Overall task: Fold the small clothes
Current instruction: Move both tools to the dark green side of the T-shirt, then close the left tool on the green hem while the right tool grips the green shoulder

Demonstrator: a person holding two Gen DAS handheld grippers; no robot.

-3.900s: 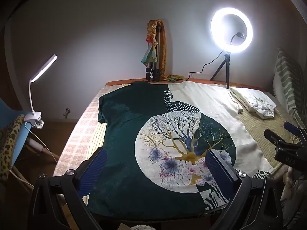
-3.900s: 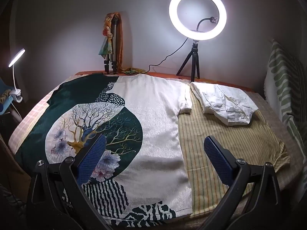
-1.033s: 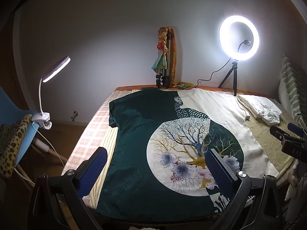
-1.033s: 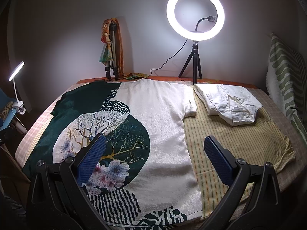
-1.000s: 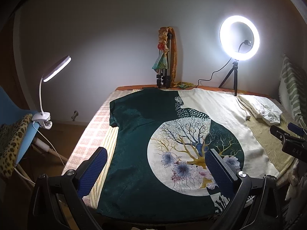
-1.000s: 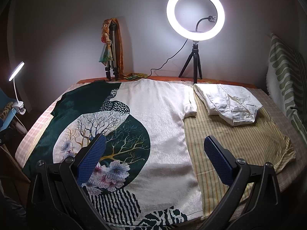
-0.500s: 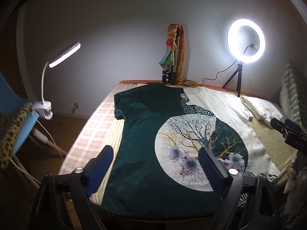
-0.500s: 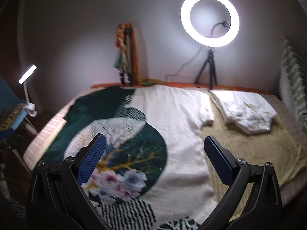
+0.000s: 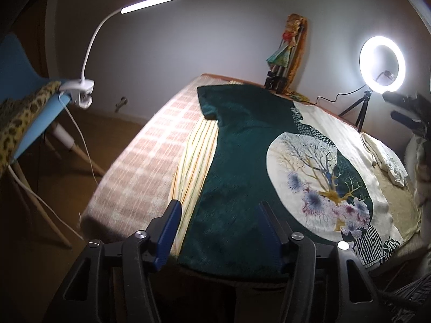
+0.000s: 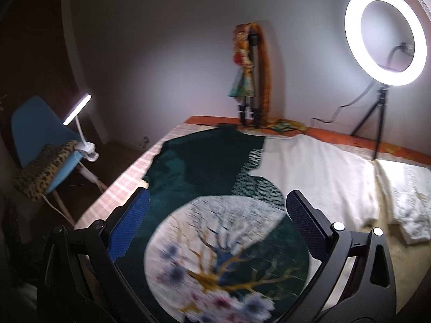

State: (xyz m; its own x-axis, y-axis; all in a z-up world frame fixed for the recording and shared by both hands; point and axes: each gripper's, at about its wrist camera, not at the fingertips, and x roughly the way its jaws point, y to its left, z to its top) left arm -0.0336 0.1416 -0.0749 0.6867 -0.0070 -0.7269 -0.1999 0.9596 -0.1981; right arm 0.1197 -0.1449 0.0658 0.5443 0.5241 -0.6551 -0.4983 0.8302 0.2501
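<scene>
Dark green and cream short-sleeved T-shirt with a round tree-and-flower print (image 9: 242, 188) lies spread flat on the bed (image 9: 140, 177), on a yellow striped cloth (image 9: 194, 161) over a pink checked cover. Left gripper (image 9: 218, 226) hangs over the shirt's near left hem corner, jaws closing, about half wide, dark green fabric seen between the blue pads but not pinched. Right gripper (image 10: 215, 223) is over the middle of the shirt above the round print, jaws wide apart, nothing held; that view is blurred. Folded white garment (image 10: 406, 196) lies on the right of the bed, just beside the shirt's cream sleeve. Lit ring light on a tripod (image 10: 385, 35) stands at the far right, white clip lamp (image 9: 113, 21) on a blue chair (image 9: 29, 86) at left.
</scene>
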